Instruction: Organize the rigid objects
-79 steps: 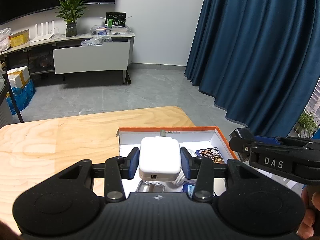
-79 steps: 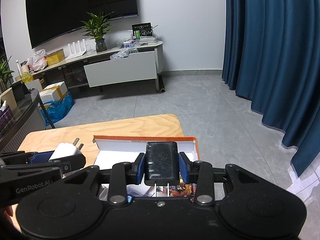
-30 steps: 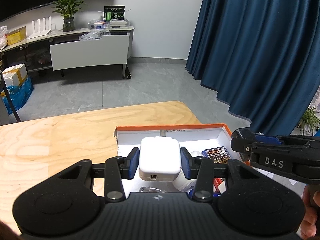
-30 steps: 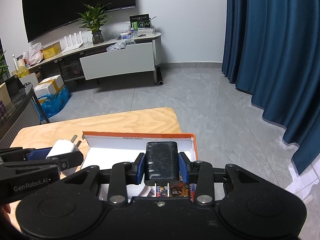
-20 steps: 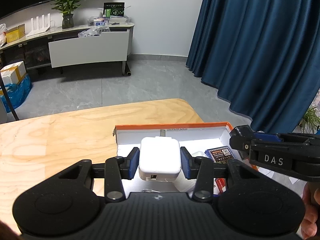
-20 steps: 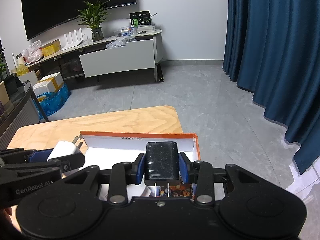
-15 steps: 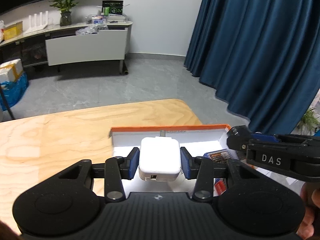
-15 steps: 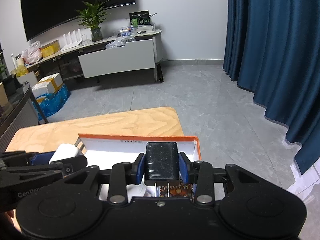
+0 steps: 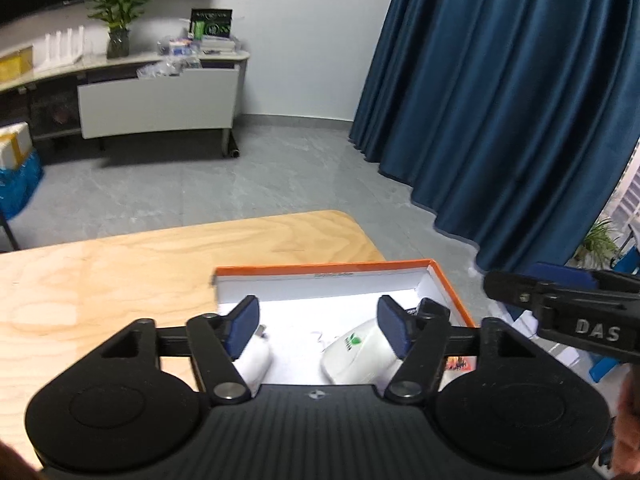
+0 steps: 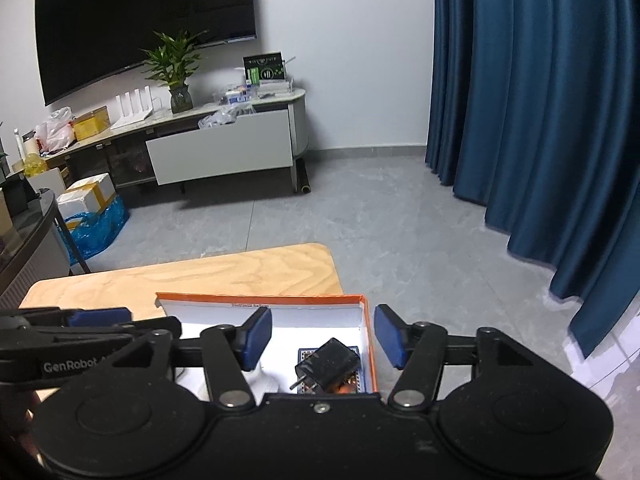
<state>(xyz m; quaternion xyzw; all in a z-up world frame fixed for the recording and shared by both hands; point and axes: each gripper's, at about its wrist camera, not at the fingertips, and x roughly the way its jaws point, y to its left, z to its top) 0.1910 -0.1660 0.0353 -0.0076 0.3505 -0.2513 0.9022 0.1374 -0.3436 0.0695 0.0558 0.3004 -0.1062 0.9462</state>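
An orange-rimmed white box [image 9: 444,280] sits at the right end of the wooden table [image 9: 120,280]; it also shows in the right wrist view [image 10: 260,298]. My left gripper [image 9: 318,326] is open and empty above the box. The white charger [image 9: 254,356] lies in the box below its left finger. A white rounded device with a green logo [image 9: 360,350] lies beside it. My right gripper [image 10: 322,338] is open and empty above the box's right side. The black charger [image 10: 326,366] lies in the box on a patterned card pack [image 10: 344,384].
The box stands near the table's right edge [image 10: 334,268], with grey floor beyond. Blue curtains [image 10: 540,120] hang on the right. A low cabinet [image 10: 220,152] with a plant stands at the far wall. Each gripper shows at the side of the other's view.
Both grippers have opened. The white charger dropped from the left gripper into the box, and the black charger dropped from the right gripper into the box.
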